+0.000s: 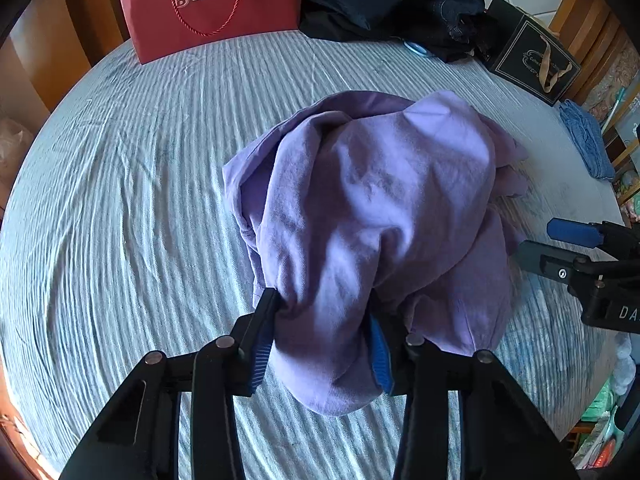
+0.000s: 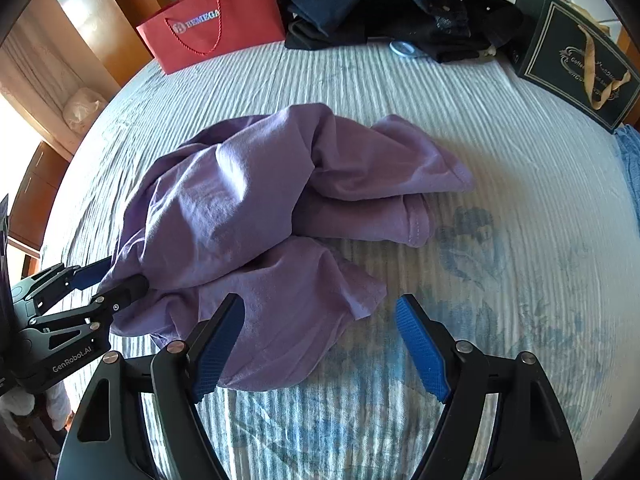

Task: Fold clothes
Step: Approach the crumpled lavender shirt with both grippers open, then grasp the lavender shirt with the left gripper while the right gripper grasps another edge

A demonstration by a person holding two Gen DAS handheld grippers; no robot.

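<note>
Left tongs (image 1: 324,344): jaws closed on bunched purple cloth (image 1: 360,220), blue pads pressed against fabric both sides, cloth draped over the tips. In right wrist view, left tongs (image 2: 116,280) enter from left edge, level, fingers buried in cloth. Right tongs (image 2: 320,344): jaws spread wide, blue pads (image 2: 422,350) bare, left finger touching cloth edge, nothing gripped.

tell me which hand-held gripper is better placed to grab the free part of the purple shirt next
Right. The right hand-held gripper is open with a loose edge of the purple shirt lying between its fingers. The left hand-held gripper is already shut on a bunch of the shirt.
</note>
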